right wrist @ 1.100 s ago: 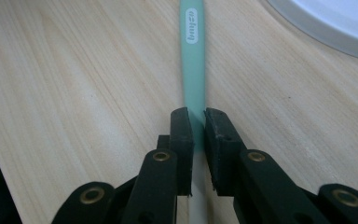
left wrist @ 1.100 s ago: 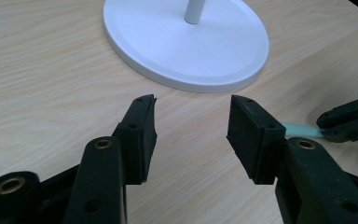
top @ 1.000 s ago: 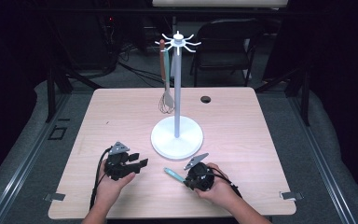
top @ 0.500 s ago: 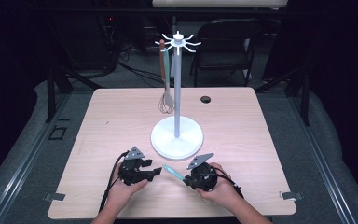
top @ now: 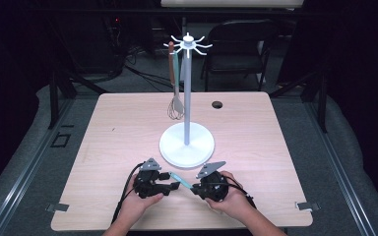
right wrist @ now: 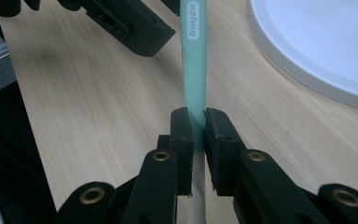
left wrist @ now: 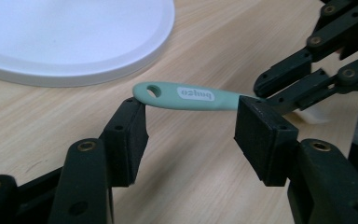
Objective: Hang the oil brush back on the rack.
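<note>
We have the mint-green utensil handle clamped in the right hand-held gripper, jaws pinched on it where the green meets the pale shaft. It hangs just above the bench at the near edge, in front of the white round base of the hanging stand, with its holed end pointing left.

The left hand-held gripper is spread wide. Its jaws have just been opening, and the handle's free end lies across the gap between them without either pad pressing on it. In the high view it sits just left of the right one, both close together near us.

This looks to us like a hand-over, most likely to free the hanging hole for a hook on the stand's top ring, where a whisk already hangs on the far left side.

To do it well, we should:
- bring the left jaws squarely around the printed mid-part of the handle, not the very tip, so the hole stays clear;
- close them fully before the right grip lets go;
- keep the handle level and off the bench while both hold it;
- avoid knocking the stand's base.
</note>
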Available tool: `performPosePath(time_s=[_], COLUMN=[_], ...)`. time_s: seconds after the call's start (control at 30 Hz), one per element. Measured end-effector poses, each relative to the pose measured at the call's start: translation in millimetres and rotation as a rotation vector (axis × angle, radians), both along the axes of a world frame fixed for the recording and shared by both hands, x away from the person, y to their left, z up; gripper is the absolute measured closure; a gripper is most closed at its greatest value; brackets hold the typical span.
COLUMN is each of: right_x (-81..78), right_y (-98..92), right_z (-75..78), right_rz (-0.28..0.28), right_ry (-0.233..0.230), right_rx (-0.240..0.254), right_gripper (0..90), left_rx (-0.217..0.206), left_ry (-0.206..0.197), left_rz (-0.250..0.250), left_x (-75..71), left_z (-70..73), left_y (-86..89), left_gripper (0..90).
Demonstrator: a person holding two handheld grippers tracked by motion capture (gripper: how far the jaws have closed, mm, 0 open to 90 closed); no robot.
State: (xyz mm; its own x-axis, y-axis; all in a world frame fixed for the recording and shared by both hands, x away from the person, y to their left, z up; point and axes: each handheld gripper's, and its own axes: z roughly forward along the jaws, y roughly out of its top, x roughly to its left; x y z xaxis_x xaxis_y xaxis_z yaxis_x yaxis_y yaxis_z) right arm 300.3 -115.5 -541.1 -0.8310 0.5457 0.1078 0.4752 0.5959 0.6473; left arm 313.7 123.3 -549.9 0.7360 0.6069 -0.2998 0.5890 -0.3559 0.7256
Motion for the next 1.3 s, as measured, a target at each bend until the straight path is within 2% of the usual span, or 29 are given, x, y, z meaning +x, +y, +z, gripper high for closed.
performPosePath(time_s=[0.1,0.17,0.4,0.53,0.7,0.9,1.03,1.1,1.3], right_x=[0.4,0.3,-0.6,-1.9,-7.8,-11.1,-12.0,-11.3,-12.6], right_y=[0.7,1.6,-0.6,-6.7,-13.5,-16.2,-14.5,-14.8,-13.6], right_z=[-0.3,-0.7,-2.3,-4.0,-9.2,-14.7,-15.4,-14.3,-14.0], right_rz=[0.0,0.003,-0.002,-0.009,-0.008,-0.008,-0.015,-0.003,-0.01], right_ry=[-0.001,0.0,0.014,0.03,0.042,0.051,0.046,0.046,0.031], right_rx=[-0.004,-0.003,-0.006,-0.024,-0.056,-0.072,-0.066,-0.083,-0.073], right_gripper=[81.3,81.2,76.2,75.0,76.6,81.3,82.0,82.2,82.5], left_rx=[-0.035,-0.039,-0.031,-0.028,-0.031,-0.037,-0.035,-0.036,-0.041], left_ry=[0.007,0.01,0.003,-0.004,-0.015,-0.015,-0.018,-0.016,-0.015], left_rz=[-0.004,-0.005,-0.005,-0.008,-0.01,-0.01,-0.012,-0.01,-0.006], left_x=[-0.4,-0.7,-1.4,-2.0,-2.8,-3.6,-3.3,-3.5,-3.6], left_z=[1.7,2.9,2.8,4.0,6.0,7.4,7.5,7.6,7.7], left_y=[0.3,0.6,-0.9,-1.8,-3.1,-3.8,-3.7,-3.6,-3.4], left_gripper=[44.0,44.0,44.1,44.2,44.3,44.6,44.6,44.7,44.7])
